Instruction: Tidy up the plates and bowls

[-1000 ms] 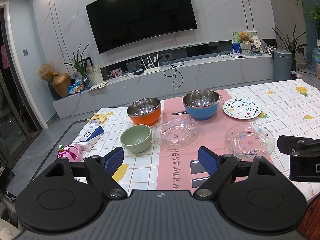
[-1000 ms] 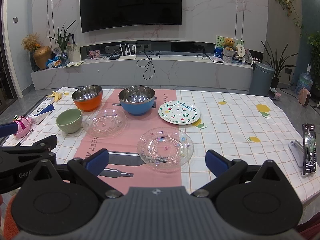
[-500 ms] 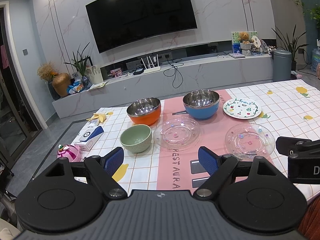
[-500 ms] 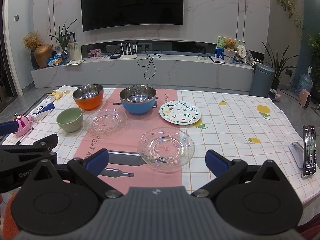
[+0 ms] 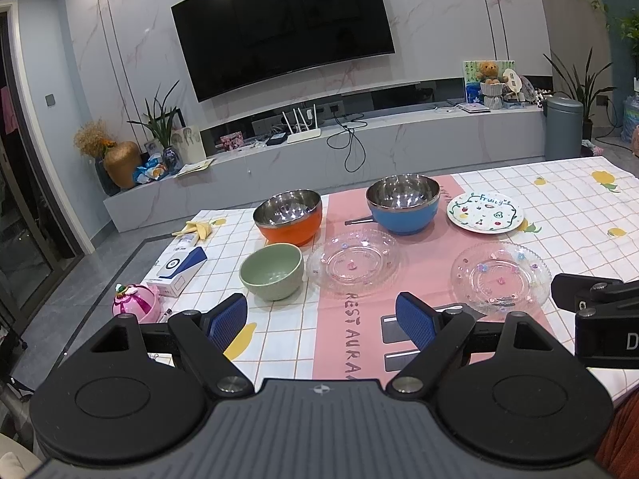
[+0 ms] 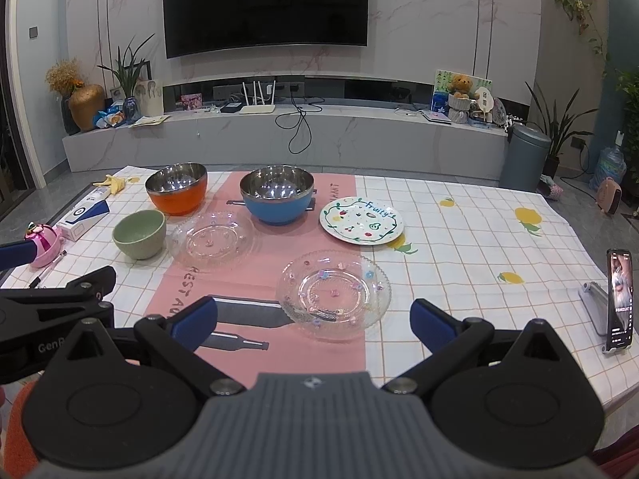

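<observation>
On the table stand an orange steel bowl [image 5: 288, 215] [image 6: 177, 187], a blue steel bowl [image 5: 403, 203] [image 6: 277, 194] and a small green bowl [image 5: 272, 270] [image 6: 139, 233]. Two clear glass plates lie flat, one in the middle [image 5: 353, 262] [image 6: 211, 239] and one nearer on the right [image 5: 500, 277] [image 6: 334, 293]. A white painted plate [image 5: 485, 212] [image 6: 362, 220] lies behind. My left gripper [image 5: 321, 321] is open and empty, above the near table edge. My right gripper [image 6: 314, 318] is open and empty, just short of the nearer glass plate.
A blue and white box [image 5: 177, 271], a pink round toy [image 5: 134, 303], a pen [image 6: 48, 268] and a banana peel [image 5: 197, 228] lie at the table's left edge. A phone on a stand [image 6: 617, 299] is at the right edge. A TV wall and low cabinet are behind.
The right gripper has moved slightly forward toward the nearer glass plate. The left gripper has barely moved. Both stay open.
</observation>
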A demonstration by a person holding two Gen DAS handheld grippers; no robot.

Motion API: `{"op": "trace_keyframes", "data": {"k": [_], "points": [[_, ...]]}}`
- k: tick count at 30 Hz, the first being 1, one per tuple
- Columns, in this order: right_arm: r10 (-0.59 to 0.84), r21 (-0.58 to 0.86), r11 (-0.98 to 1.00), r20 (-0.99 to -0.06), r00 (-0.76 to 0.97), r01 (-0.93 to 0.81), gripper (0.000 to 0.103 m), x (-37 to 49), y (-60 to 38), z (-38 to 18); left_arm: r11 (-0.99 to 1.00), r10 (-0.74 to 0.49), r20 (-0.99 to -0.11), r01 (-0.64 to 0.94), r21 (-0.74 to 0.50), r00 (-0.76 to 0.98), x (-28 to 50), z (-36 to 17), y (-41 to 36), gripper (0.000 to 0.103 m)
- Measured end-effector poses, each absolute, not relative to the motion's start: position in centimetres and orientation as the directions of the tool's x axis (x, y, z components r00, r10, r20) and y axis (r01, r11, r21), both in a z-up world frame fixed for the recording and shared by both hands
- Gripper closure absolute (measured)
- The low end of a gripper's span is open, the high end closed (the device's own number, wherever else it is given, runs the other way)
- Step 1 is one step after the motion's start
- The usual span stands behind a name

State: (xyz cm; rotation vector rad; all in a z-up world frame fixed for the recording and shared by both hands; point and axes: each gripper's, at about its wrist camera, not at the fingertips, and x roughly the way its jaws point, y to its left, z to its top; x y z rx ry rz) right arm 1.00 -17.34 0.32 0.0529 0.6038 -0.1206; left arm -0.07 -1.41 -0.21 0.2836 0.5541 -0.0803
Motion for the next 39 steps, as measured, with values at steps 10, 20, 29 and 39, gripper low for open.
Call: {"op": "trace_keyframes", "data": {"k": [10,20,29,39], "points": [[-0.09,0.029,0.991,-0.573,0.815,0.13,0.003,1.4,-17.5,-0.2,0.962,-0.011,-0.538,0.156,0.225,0.843,0.4,-1.1,-0.6,0.004],[-0.059,0.102,0.985,-0.555,0.829,0.139,0.003,1.8,-18.8,-1.9,0.971,-0.122,-0.571,0.216,0.1,0.812,1.4,-2.2,-0.3,0.026],[-0.092,0.148,0.966,-0.579,0.81,0.214,0.035,4.1,-21.8,-5.3,0.954,-0.263,-0.602,0.296,-0.047,0.754,3.9,-4.9,-1.6,0.063],[-0.071,0.239,0.936,-0.593,0.802,0.26,0.068,7.7,-26.3,-8.9,0.911,-0.409,-0.534,0.359,-0.202,0.74,8.1,-7.6,-3.8,0.074]]}}
